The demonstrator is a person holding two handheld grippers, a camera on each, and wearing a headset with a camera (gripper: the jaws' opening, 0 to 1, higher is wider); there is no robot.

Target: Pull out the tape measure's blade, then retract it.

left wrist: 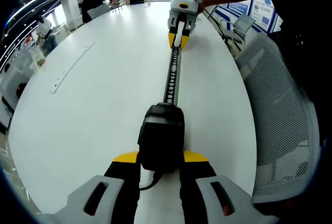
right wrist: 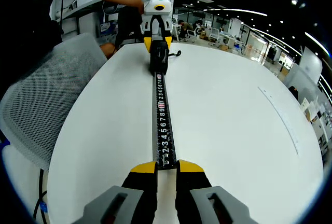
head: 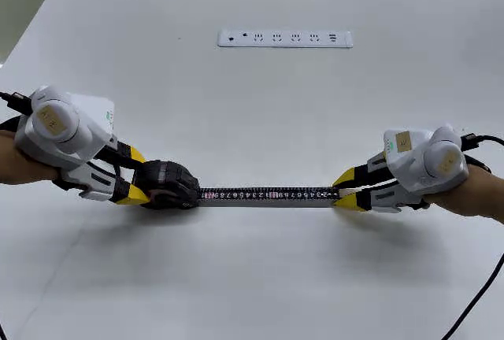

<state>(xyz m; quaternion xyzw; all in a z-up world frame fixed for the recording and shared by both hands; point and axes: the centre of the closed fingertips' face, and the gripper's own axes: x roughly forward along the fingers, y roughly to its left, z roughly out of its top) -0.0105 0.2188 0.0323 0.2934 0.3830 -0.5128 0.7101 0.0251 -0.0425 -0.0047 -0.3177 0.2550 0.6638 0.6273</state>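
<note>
The tape measure (head: pixel 177 187) lies along the near part of the white table (head: pixel 252 293), with its blade drawn out flat across the surface. At the left end, the left gripper (head: pixel 135 175) is clamped on the black case (left wrist: pixel 162 130). Its two yellow-tipped jaws press against opposite sides of the case, which rests on the table. In the left gripper view a thin dark loop trails from the back of the case between the jaws. It may be a wrist strap, though that spot is too dim to be sure.

From the mouth of the case the blade (head: pixel 268 194) runs straight to the right, lying on the table with its printed numbers facing up. At its far end the right gripper (head: pixel 343 190) is closed on the blade's tip, its yellow jaw tips pinched in on it just above the table. The two grippers face each other, well apart, with the blade stretched between them, and a hand holds each one from behind.

Beyond the blade, toward the far side of the table, a white power strip (head: pixel 285 38) lies parallel to it. At the right edge a dark cable (head: pixel 475 299) crosses the table's near corner. A grey mesh chair (left wrist: pixel 282 105) stands beside the table.
</note>
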